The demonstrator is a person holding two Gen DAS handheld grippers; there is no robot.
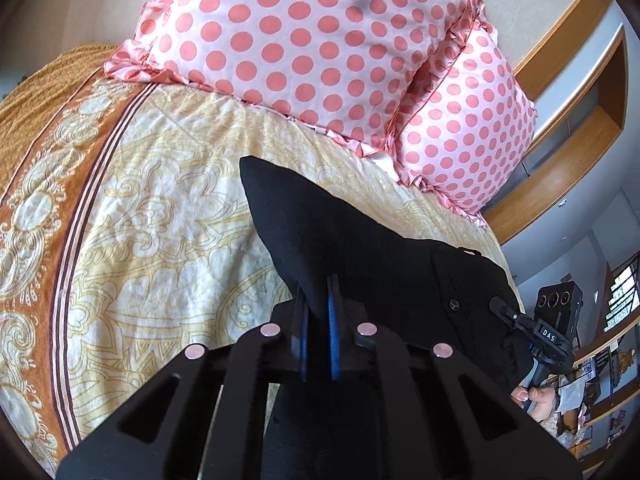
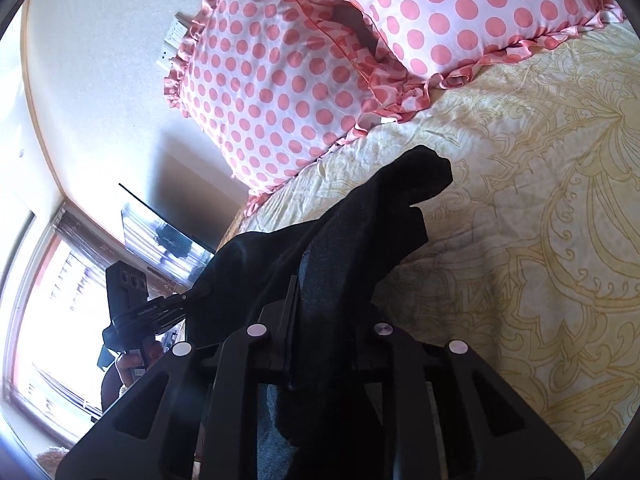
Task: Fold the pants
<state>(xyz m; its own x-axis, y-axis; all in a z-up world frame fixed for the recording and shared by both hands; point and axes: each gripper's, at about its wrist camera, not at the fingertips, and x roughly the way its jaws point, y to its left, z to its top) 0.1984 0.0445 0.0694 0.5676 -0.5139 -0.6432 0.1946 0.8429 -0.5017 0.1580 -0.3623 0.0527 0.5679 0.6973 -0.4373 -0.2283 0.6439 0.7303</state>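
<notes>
Black pants (image 1: pixel 320 232) hang bunched and lifted above the patterned bedcover (image 1: pixel 152 240). My left gripper (image 1: pixel 316 304) is shut on one edge of the cloth, which rises in a peak between its blue-padded fingers (image 1: pixel 333 320). The right gripper (image 1: pixel 505 309) shows at the right, clamped on the far end of the same cloth, with a hand (image 1: pixel 536 396) on its handle. In the right wrist view, my right gripper (image 2: pixel 320 304) is shut on a thick fold of the pants (image 2: pixel 384 224). The left gripper (image 2: pixel 176 305) holds the other end at the left.
Two pink polka-dot pillows (image 1: pixel 312 48) (image 2: pixel 288 80) lie at the head of the bed. An orange border (image 1: pixel 52 152) runs along the bedcover's left side. Wooden shelving (image 1: pixel 580 92) stands on the right, and a bright window (image 2: pixel 44 300) and a dark screen (image 2: pixel 168 236) beyond the bed.
</notes>
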